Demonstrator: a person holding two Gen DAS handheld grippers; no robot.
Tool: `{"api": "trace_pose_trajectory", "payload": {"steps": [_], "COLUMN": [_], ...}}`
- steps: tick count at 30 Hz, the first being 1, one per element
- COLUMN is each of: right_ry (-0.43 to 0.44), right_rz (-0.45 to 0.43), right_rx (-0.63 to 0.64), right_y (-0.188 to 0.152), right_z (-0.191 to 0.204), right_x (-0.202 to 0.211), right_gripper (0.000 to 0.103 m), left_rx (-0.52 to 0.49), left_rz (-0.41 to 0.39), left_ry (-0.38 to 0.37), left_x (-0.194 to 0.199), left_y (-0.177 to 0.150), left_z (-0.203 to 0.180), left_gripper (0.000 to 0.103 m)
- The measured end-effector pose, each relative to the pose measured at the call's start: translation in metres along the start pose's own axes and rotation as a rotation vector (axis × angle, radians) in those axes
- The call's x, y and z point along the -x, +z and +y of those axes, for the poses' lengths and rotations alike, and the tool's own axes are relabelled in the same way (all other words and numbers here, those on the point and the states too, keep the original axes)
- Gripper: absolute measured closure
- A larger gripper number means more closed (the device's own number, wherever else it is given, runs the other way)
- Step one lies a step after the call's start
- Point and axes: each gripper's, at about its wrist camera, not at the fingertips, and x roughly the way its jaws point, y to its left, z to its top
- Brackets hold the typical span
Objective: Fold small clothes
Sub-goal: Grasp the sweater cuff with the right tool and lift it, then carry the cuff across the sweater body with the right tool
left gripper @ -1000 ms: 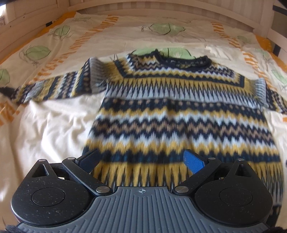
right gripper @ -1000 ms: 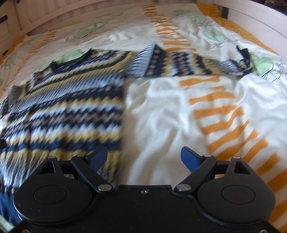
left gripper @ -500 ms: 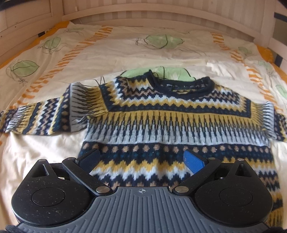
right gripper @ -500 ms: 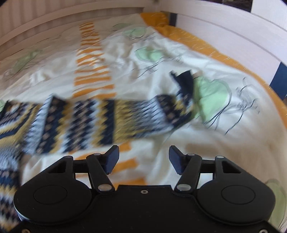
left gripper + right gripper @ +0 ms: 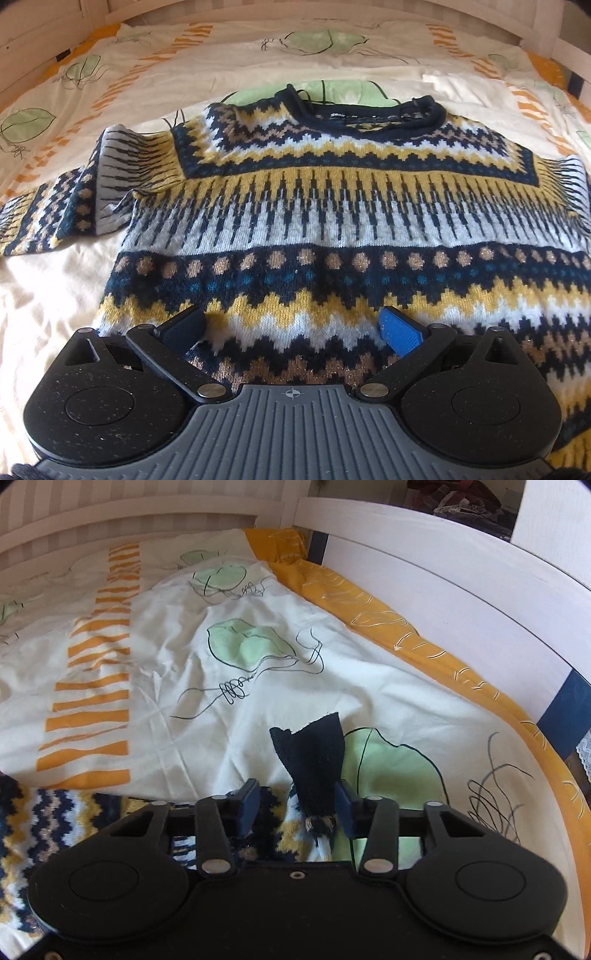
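A knitted sweater (image 5: 314,229) in navy, yellow and white zigzags lies flat on the bed, neckline (image 5: 369,114) at the far side. My left gripper (image 5: 291,332) hovers open over the lower body of the sweater with nothing between its fingers. In the left wrist view one sleeve (image 5: 55,206) stretches out to the left. In the right wrist view the other sleeve (image 5: 92,819) ends in a dark cuff (image 5: 314,757) that stands up between the jaws of my right gripper (image 5: 297,808). Those jaws are closing. The right pad is near the cuff, and a gap shows on the left side.
The bed sheet (image 5: 166,701) is white with orange stripes and green leaf prints, with an orange border (image 5: 406,635) on the right. A white bed rail (image 5: 443,590) runs close along the right side. A slatted headboard (image 5: 295,11) closes the far end.
My left gripper has moved up over the sweater toward the collar and come lower. My right gripper has swung right along the sleeve to its cuff, and its jaws have narrowed around it.
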Motion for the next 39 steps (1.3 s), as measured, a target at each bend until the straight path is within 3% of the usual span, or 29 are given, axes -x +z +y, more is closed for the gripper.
{"api": "trace_pose_trajectory", "payload": {"steps": [3, 4, 7, 16, 22, 28, 32, 39], "right_ry": [0.007, 0.021, 0.040, 0.135, 0.250, 0.417, 0.557, 0.815], "right_rz": [0.027, 0.026, 0.019, -0.042, -0.108, -0.174, -0.202, -0.187], "right_rx": [-0.004, -0.012, -0.045, -0.168, -0.179, -0.121, -0.063, 0.059], "right_y": [-0.001, -0.001, -0.002, 0.009, 0.023, 0.040, 0.045, 0.020], "right_z": [0.001, 0.000, -0.008, -0.033, -0.023, 0.027, 0.081, 0.186], "right_x": [-0.012, -0.015, -0.015, 0.025, 0.073, 0.127, 0.160, 0.188], "right_gripper": [0.073, 0.084, 0.093, 0.095, 0.095, 0.095, 0.095, 0.095], "left_rx": [0.005, 0.006, 0.006, 0.031, 0.069, 0.099, 0.115, 0.152], "left_rz": [-0.003, -0.002, 0.009, 0.019, 0.012, -0.002, -0.019, -0.028], "left_ry": [-0.016, -0.021, -0.040, -0.102, -0.150, -0.164, -0.154, -0.132], "left_x": [-0.001, -0.002, -0.004, 0.002, 0.018, 0.033, 0.042, 0.048], "left_y": [0.000, 0.001, 0.002, 0.004, 0.002, -0.003, -0.008, -0.014], "left_z": [0.002, 0.003, 0.006, 0.018, 0.035, 0.057, 0.073, 0.103], "left_gripper": [0.001, 0.000, 0.001, 0.002, 0.002, 0.002, 0.002, 0.002]}}
